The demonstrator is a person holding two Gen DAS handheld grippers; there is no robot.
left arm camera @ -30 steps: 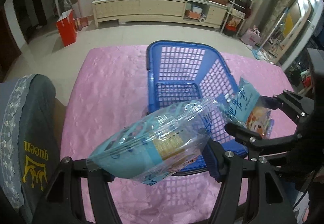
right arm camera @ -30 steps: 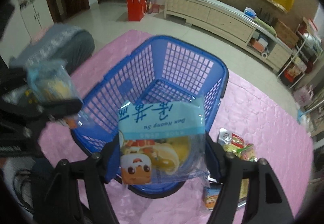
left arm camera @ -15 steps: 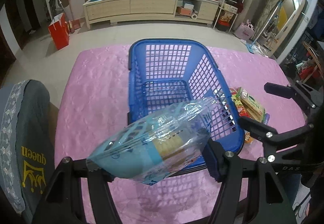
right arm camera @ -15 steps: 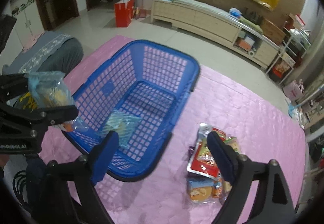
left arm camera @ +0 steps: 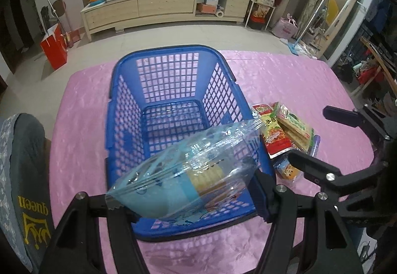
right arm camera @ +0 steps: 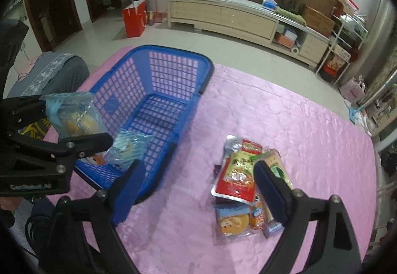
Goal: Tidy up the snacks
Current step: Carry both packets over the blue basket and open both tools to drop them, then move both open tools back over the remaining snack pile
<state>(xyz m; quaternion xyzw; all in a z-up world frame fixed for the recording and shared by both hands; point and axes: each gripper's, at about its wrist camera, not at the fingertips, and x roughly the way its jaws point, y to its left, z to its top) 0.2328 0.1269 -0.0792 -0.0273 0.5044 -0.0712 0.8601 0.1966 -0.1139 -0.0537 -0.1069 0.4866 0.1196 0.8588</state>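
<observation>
Gripping a clear, light-blue plastic snack packet (left arm camera: 188,174) between its pads, the left gripper (left arm camera: 188,202) holds it above the near end of the blue plastic lattice basket (left arm camera: 171,75). Inside that basket lies another pale blue packet (right arm camera: 129,147). Right of the basket, the right gripper (right arm camera: 198,184) hangs spread wide and empty over a pile of red, green and blue snack packets (right arm camera: 244,174) on the pink quilted tablecloth (right arm camera: 285,112).
</observation>
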